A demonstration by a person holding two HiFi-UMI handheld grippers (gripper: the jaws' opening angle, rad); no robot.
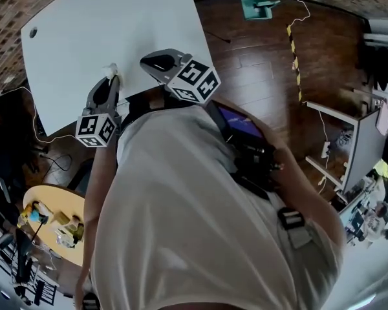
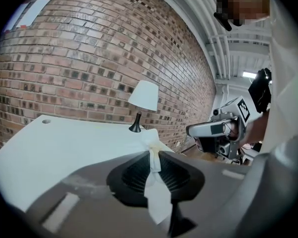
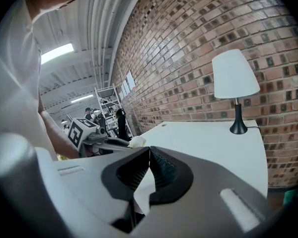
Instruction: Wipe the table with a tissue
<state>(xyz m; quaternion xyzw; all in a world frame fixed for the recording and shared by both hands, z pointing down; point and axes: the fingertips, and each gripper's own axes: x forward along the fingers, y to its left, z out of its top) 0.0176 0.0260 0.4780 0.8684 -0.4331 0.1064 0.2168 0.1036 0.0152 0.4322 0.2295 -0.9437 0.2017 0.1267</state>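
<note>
Looks steeply down on a person in a pale shirt leaning toward a white worktop at 11 o'clock. Grips a white tissue in the left gripper, pads clenched on its middle. Runs the tissue's long axis along the gripper's own line: a crumpled tuft past the tips toward 12 o'clock, a flat tail trailing back toward 6 o'clock.

Holds that gripper over the near edge of the worktop, tilted a little downward, with bare white surface spreading ahead from 9 to 12 o'clock in the left gripper view. Judged from this, needs only a drop and a push forward to put the tuft on the surface. No contact between tissue and worktop visible yet.

Carries the right gripper alongside, at 3 o'clock from the left one, fingertips closed together on nothing visible. Leaves the left hand nearer the job, already carrying the tissue.

Beyond the worktop, at 12 o'clock: a small lamp with a white shade against a brick wall.

Hidden by the torso in the head view: both hands and most of each gripper's handle. Hard to read: the white sliver below the right gripper's closed tips, probably worktop seen through the gap. Cut off by the top of the head view: the worktop's far edge.
</note>
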